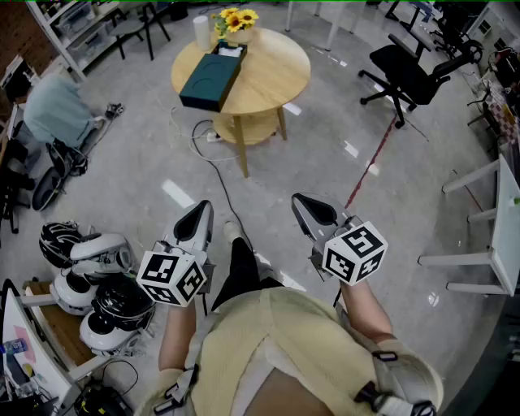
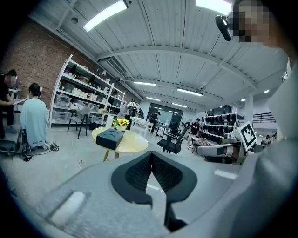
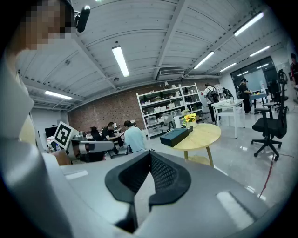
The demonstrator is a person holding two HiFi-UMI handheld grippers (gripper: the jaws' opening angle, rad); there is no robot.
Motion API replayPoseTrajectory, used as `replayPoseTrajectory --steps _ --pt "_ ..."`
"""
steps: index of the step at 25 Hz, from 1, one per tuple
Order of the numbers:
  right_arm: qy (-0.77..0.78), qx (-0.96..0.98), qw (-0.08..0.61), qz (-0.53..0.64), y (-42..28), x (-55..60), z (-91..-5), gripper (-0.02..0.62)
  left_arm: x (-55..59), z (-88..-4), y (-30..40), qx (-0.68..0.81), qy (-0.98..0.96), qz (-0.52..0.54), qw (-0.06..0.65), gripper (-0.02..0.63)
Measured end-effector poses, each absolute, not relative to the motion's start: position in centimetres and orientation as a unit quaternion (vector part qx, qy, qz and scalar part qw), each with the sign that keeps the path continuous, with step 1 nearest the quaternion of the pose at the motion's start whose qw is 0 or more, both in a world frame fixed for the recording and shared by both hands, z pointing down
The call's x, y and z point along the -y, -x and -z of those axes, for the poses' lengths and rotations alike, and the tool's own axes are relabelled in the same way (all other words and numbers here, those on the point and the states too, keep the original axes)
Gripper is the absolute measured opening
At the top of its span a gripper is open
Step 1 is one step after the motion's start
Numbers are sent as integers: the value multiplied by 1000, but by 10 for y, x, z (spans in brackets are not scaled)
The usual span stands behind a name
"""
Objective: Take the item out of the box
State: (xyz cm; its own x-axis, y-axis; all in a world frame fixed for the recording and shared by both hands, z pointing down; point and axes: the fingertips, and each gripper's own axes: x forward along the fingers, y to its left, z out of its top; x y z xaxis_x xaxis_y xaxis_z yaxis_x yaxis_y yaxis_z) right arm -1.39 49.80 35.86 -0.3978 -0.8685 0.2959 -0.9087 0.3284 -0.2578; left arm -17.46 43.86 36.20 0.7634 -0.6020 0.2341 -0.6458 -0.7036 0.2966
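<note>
A dark teal box [image 1: 213,79] lies on a round wooden table [image 1: 276,77] at the far end of the floor, beside a vase of sunflowers [image 1: 236,18]. The box also shows small in the left gripper view [image 2: 110,138] and in the right gripper view [image 3: 176,135]. Both grippers are held near the person's body, well short of the table. My left gripper [image 1: 199,218] is shut with nothing in it, its tips meeting [image 2: 151,155]. My right gripper [image 1: 307,207] is shut and empty too, tips together [image 3: 150,153].
A white cable [image 1: 213,158] runs over the floor from under the table. A black office chair [image 1: 410,73] stands at the back right, a white desk [image 1: 508,219] at the right edge. Helmets [image 1: 89,268] are piled at the left, and a person [image 1: 53,110] crouches farther left.
</note>
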Motion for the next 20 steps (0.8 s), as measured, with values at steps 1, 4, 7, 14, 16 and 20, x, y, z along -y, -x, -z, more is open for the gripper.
replayPoseTrajectory --steps 1,4,7,14,16,20 --pt "-545 813 50 -197 13 -495 -358 0 -436 -361 173 337 -922 -59 181 3" --pt "-544 813 47 -204 12 -485 -359 0 -424 -358 168 329 -927 -57 172 3" --pt "-545 811 53 -207 10 -472 -361 0 -408 -360 162 319 -931 -58 171 3" --pt "-539 813 60 -213 3 -432 -363 0 -358 -359 140 303 -936 -65 168 3" --pt "-539 812 60 -217 2 -417 -367 0 -345 -360 135 297 -938 -64 168 3" --pt "-528 818 68 -217 3 -385 -369 0 -317 -360 133 299 -936 -55 175 5"
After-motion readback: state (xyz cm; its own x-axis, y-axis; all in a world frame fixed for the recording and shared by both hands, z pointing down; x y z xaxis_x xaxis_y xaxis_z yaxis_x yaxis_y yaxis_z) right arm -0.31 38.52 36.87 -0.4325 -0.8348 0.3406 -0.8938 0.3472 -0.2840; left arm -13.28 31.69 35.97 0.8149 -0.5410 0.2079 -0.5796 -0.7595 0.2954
